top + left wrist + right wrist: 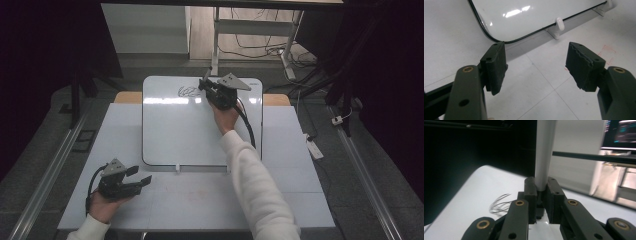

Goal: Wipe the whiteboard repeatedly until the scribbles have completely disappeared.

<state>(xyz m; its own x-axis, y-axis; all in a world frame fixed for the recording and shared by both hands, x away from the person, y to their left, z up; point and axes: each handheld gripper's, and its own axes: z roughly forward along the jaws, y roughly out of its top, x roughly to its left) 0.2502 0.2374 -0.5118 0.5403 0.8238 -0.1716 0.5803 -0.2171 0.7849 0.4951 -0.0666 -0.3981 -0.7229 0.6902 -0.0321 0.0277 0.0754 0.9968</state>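
The whiteboard [190, 135] lies flat on the desk [210, 200], and everything sits around it. At the board's far edge the right claw [206, 83] is clamped tight on a white marker [544, 157], which stands up between its jaws. Just beside the marker's tip, on the board's far part, is a black scribble [188, 91]. The left claw [536, 67] rests on the desk near the board's near left corner, jaws apart with nothing between them.

White sleeves; black tongs [141, 176], brass rivets, seemingly ridged pads [496, 66].
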